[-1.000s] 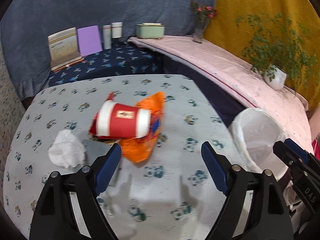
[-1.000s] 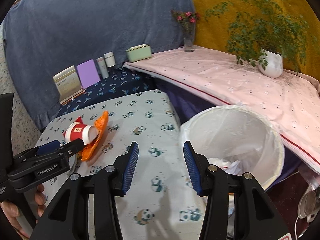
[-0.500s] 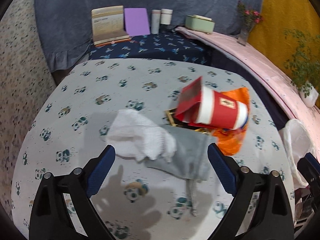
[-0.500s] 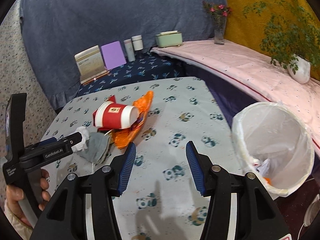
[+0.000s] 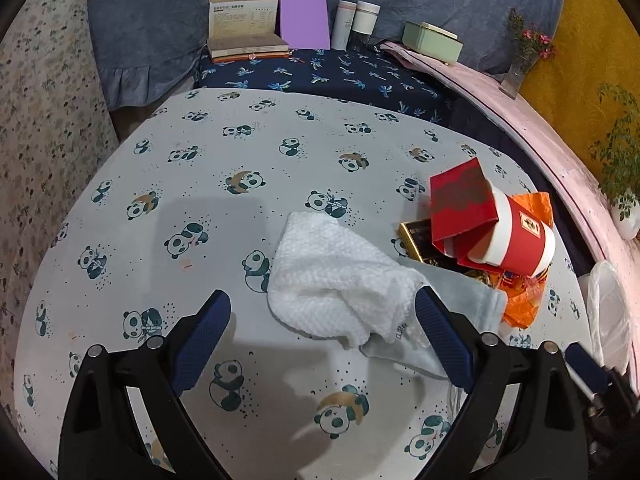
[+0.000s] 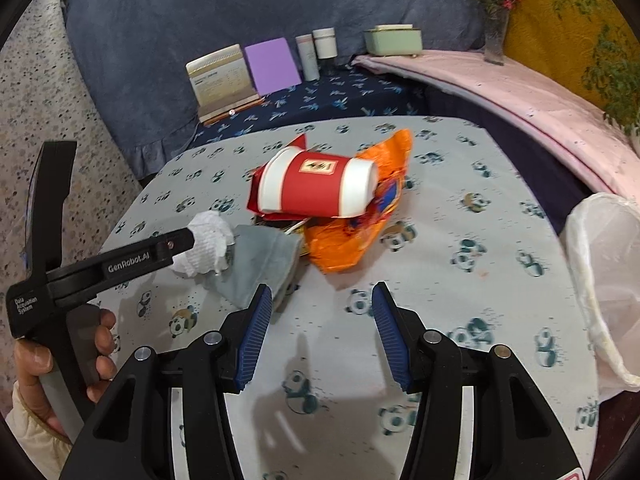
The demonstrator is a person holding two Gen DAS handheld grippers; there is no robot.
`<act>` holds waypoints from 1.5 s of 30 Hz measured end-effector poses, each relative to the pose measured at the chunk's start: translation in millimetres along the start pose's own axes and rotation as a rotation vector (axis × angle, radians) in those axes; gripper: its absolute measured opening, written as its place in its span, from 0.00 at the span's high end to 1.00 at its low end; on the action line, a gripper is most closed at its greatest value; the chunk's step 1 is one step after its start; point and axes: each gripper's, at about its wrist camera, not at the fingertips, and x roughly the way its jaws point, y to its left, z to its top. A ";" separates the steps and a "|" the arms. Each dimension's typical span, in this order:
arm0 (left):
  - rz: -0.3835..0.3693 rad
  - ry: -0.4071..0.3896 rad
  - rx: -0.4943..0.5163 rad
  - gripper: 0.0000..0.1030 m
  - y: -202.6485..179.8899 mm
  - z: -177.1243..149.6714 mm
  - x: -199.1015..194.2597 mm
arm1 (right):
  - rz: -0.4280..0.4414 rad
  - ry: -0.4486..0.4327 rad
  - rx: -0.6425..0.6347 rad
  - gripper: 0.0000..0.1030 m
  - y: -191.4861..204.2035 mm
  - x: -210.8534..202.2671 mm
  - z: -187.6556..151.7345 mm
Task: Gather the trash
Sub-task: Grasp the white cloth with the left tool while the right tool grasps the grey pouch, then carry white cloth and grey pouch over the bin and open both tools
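On the panda-print counter (image 5: pixel 208 208) lie one crumpled white paper towel (image 5: pixel 332 280), one grey cloth pouch (image 5: pixel 460 304), one red-and-white paper cup (image 5: pixel 516 240), one red card sleeve (image 5: pixel 460 204), one orange plastic wrapper (image 6: pixel 360 232) and what looks like one dark gold-edged box (image 5: pixel 416 236), mostly covered. One white-lined bin (image 6: pixel 600 264) stands beside the counter. Two white cylindrical bottles (image 5: pixel 356 20) stand behind.

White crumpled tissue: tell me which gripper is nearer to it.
Left. The left gripper hangs open right over the white crumpled tissue; the right gripper is open, farther back, past the grey cloth.
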 end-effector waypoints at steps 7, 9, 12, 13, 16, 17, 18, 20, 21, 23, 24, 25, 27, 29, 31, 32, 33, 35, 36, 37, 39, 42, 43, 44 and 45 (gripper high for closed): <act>-0.046 0.022 -0.035 0.14 7.5 10.1 14.9 | 0.024 0.046 -0.010 0.51 16.0 30.0 0.9; -0.053 0.025 -0.023 0.15 5.7 10.8 18.1 | 0.026 0.057 -0.013 0.51 19.7 36.9 0.6; -0.073 0.039 -0.005 0.24 1.7 10.5 23.6 | 0.028 0.073 -0.021 0.51 23.7 45.8 0.8; -0.082 0.048 0.003 0.29 -0.4 9.8 25.8 | 0.030 0.080 -0.023 0.51 24.8 48.6 0.5; -0.091 0.057 0.031 0.45 -6.7 6.9 28.4 | 0.035 0.092 -0.027 0.60 28.0 54.1 -0.9; -0.092 0.059 0.043 0.51 -8.7 5.9 28.7 | 0.036 0.097 -0.030 0.67 28.7 55.4 -1.7; -0.095 0.062 0.053 0.53 -11.0 4.3 28.8 | 0.040 0.101 -0.031 0.71 28.5 56.3 -3.0; -0.098 0.061 0.061 0.66 -13.0 1.8 28.0 | 0.046 0.104 -0.027 0.83 27.8 56.8 -4.6; -0.097 0.061 0.065 0.69 -14.5 0.6 27.3 | 0.058 0.104 -0.023 0.88 27.2 56.3 -5.5; -0.096 0.058 0.072 0.76 -17.4 -1.9 24.0 | 0.071 0.098 -0.015 0.92 25.2 52.2 -7.8; -0.102 0.057 0.074 0.78 -18.7 -3.4 21.8 | 0.071 0.093 -0.014 0.93 24.8 50.0 -8.4; -0.107 0.058 0.077 0.82 -20.1 -4.7 20.1 | 0.074 0.088 -0.013 0.96 24.0 46.9 -9.6; -0.114 0.054 0.082 0.83 -24.1 -8.6 14.1 | 0.078 0.068 -0.004 0.96 21.8 36.6 -11.6; -0.115 0.051 0.088 0.84 -28.4 -12.3 8.5 | 0.081 0.048 0.011 0.96 18.3 25.7 -13.2; -0.119 0.048 0.098 0.84 -34.2 -16.4 1.8 | 0.083 0.029 0.032 0.96 12.6 12.6 -15.0; -0.125 0.047 0.101 0.84 -37.5 -18.8 -1.8 | 0.082 0.020 0.039 0.96 10.5 6.4 -15.3; -0.132 0.046 0.105 0.84 -41.5 -21.2 -5.8 | 0.080 0.010 0.046 0.96 7.6 0.3 -15.6; -0.141 0.042 0.112 0.85 -47.9 -24.6 -12.5 | 0.070 -0.011 0.058 0.96 1.4 -12.4 -15.6; -0.150 0.039 0.118 0.85 -52.8 -27.2 -17.5 | 0.062 -0.025 0.064 0.96 -2.4 -20.0 -16.0; -0.155 0.037 0.122 0.85 -56.1 -29.1 -20.9 | 0.052 -0.040 0.069 0.96 -5.6 -26.9 -16.0; -0.170 0.035 0.135 0.85 -66.3 -34.0 -29.0 | 0.033 -0.065 0.077 0.97 -12.3 -39.4 -16.3; -0.188 0.027 0.159 0.85 -81.0 -41.3 -40.2 | 0.018 -0.096 0.098 0.97 -25.3 -57.0 -16.8; -0.194 0.026 0.168 0.85 -86.4 -43.4 -43.6 | 0.016 -0.104 0.104 0.97 -29.8 -61.4 -16.8; -0.201 0.024 0.178 0.85 -93.1 -45.8 -47.8 | 0.010 -0.116 0.113 0.97 -34.7 -67.9 -17.3; -0.206 0.023 0.184 0.85 -97.2 -47.1 -50.0 | 0.008 -0.125 0.119 0.97 -37.6 -72.4 -17.7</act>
